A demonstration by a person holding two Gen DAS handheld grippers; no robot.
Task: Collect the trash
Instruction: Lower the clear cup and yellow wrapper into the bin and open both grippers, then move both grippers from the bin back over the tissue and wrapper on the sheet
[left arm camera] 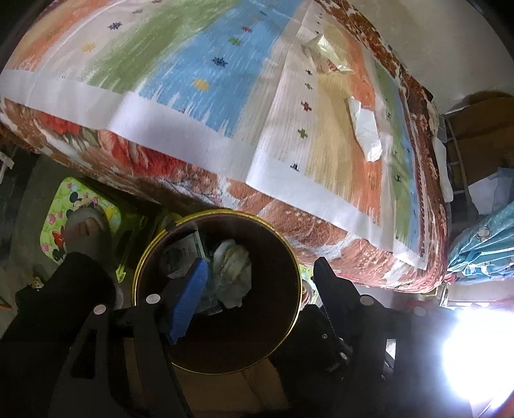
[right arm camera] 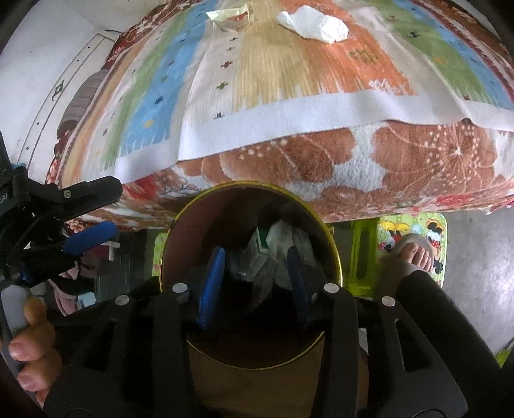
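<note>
Right hand-held gripper [right arm camera: 257, 270]: jaws spread, nothing pinched, blue pads [right arm camera: 210, 286] pointing down into the mouth of the bin [right arm camera: 334, 254]. Crumpled paper and plastic trash [right arm camera: 282, 238] lies in the bottom of the bin, below and between the pads; can't tell if either pad touches it.

Left hand-held gripper [left arm camera: 257, 273]: jaws spread wide, nothing between them. Its blue pad [left arm camera: 189, 302] sits over the bin [left arm camera: 289, 254] opening, the other finger outside the rim on the bed side. In the right wrist view the left hand-held gripper [right arm camera: 93, 209] shows at the left edge, with a hand [right arm camera: 32, 347] on its handle.

Bin: round, dark inside, thin gold rim, standing on the floor right against the edge of the bed [right arm camera: 369, 160]. Holds a white wad [left arm camera: 233, 260] and a printed carton piece [left arm camera: 189, 244].

Bed: rust floral blanket, striped mat [left arm camera: 192, 64] on top in orange, green, blue and cream. Still lying on the mat, well away from the bin: a crumpled white tissue [right arm camera: 318, 24] and a yellowish plastic wrapper [right arm camera: 229, 14], near each other but apart.

Floor beside the bin: green cartoon-print stool [right arm camera: 414, 238], a foot in a sandal [right arm camera: 414, 250] resting on it, dark trouser leg [right arm camera: 427, 299] nearer the camera.
</note>
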